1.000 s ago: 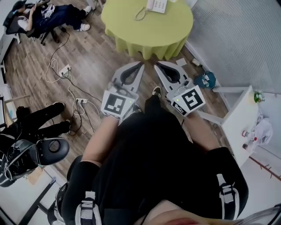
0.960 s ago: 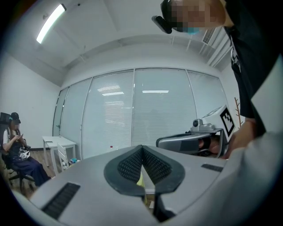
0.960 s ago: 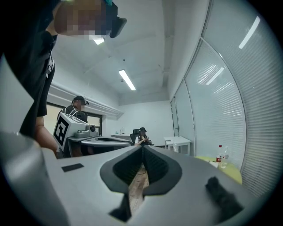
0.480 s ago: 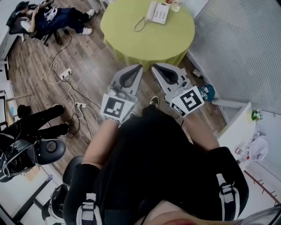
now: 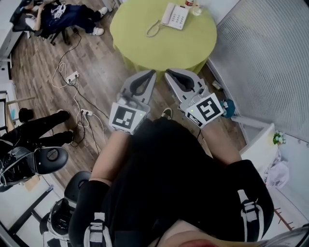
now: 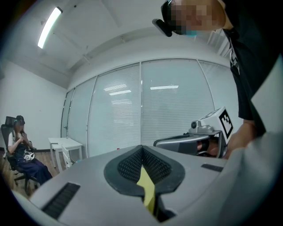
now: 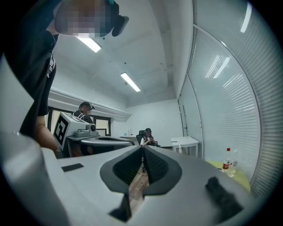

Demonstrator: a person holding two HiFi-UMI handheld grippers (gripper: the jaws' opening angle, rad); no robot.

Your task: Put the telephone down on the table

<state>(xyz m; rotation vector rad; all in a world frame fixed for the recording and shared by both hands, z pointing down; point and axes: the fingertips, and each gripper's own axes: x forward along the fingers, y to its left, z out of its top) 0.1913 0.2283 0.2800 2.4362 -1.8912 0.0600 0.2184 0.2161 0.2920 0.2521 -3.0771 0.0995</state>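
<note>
I read the left tongs [image 5: 152, 73] as clenched on nothing and the right tongs [image 5: 168, 73] as likewise clenched and empty, both well apart from the telephone [image 5: 174, 15]. The telephone rests on the round green bench [image 5: 130, 24] ahead, so I judge placement either complete or not begun. Cables [image 5: 72, 77] cross the wood floor [image 5: 38, 62] at left, and blinds [image 5: 260, 53] line the right wall.

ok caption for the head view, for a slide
Both shut and empty, the left gripper and right gripper hover short of the green table bearing the telephone.
</note>
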